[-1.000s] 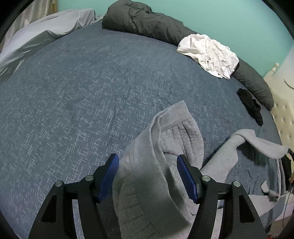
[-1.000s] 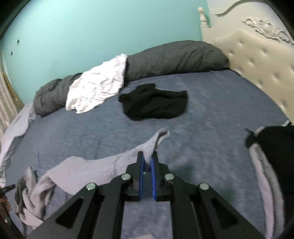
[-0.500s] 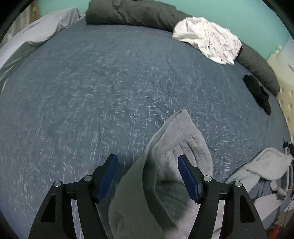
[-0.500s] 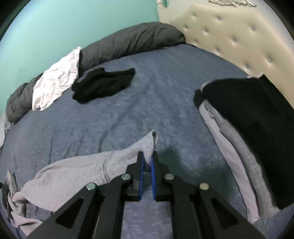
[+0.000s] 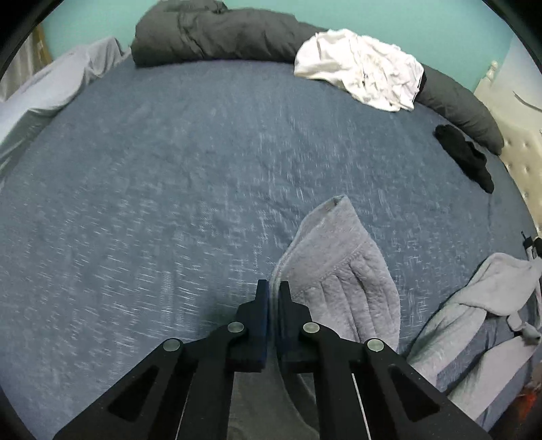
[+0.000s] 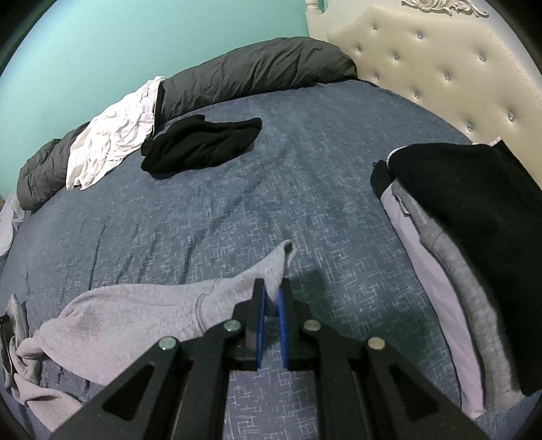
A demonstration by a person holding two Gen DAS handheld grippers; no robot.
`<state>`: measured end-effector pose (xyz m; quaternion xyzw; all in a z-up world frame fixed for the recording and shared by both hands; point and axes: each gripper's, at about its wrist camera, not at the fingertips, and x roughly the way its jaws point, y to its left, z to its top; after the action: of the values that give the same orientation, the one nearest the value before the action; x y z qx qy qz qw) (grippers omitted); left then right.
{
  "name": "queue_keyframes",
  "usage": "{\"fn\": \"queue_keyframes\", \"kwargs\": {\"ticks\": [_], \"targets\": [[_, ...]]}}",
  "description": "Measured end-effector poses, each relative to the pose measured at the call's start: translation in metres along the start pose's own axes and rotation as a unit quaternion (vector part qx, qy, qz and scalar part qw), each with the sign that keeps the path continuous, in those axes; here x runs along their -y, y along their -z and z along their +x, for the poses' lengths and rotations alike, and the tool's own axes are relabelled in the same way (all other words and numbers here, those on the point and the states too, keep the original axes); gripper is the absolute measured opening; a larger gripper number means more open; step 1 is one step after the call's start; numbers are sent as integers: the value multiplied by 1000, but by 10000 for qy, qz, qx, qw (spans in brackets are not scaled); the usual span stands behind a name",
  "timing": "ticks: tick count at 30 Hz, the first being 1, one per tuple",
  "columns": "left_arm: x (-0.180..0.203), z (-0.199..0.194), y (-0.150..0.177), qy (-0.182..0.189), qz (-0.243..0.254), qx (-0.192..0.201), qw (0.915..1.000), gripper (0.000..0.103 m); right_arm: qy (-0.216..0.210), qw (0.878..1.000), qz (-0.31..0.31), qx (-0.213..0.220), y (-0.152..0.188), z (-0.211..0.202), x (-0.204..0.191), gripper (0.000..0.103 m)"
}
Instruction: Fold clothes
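The left gripper (image 5: 273, 291) sits at the bottom centre of its view with its jaws drawn nearly together on a fold at the edge of the grey garment (image 5: 342, 270), whose ribbed end fans out to the right of the tips on the blue bedspread (image 5: 169, 169). The right gripper (image 6: 271, 291) is likewise clamped narrow, pinching a thin end of the same grey cloth (image 6: 142, 314), which trails from the tips toward the lower left of that view and bunches near the frame edge.

With both ends gripped and the cloth still rumpled, this piece looks to be at the start of its fold: it is being spread, and no crease has been made yet. At the right of the right-wrist view a stack (image 6: 474, 237) of about 3 folded pieces, black on top of grey and pale lilac, suggests part of the job is done. Left to do, by my reading: the grey garment, the black garment (image 6: 200, 145) lying loose in the upper middle, and the crumpled white garment (image 5: 362, 67) draped on the dark duvet (image 5: 210, 30) rolled along the far edge.

The centre of the bedspread is open, so there is room to lay the cloth flat. The stack lies close on the right and could be nudged by a wide sweep. A tufted headboard (image 6: 440, 67) closes the upper right.
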<state>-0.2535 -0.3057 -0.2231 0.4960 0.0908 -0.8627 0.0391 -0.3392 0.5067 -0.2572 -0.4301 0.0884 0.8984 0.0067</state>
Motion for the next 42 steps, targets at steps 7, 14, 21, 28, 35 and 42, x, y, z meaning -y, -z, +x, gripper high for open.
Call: {"fn": "queue_keyframes", "kwargs": {"ticks": [7,14,21,28,35,42], "targets": [[-31,-66,-12,-135,-233,645,9976,4,-97,9994,189,290,-22,-26,3,7],[-87,-112,-14,-280,-777,1064,9909,4,102,9980,234,573,-66,-57,3,7],[-116,-97,3,-415,-1136,904,9885,4,745,9949,436,528,-96,-68,19,6],[-128,-56,27,-561,-1263,398,9896,4,1027,9939,295,277,-93,-45,20,0],[-130,-48,35,-612,-1234,308,9900,4,323,9986,76,-412,-60,2,3,3],[-126,-49,35,-651,-1146,268,9909,4,125,9956,69,-924,-22,32,11,56]]}}
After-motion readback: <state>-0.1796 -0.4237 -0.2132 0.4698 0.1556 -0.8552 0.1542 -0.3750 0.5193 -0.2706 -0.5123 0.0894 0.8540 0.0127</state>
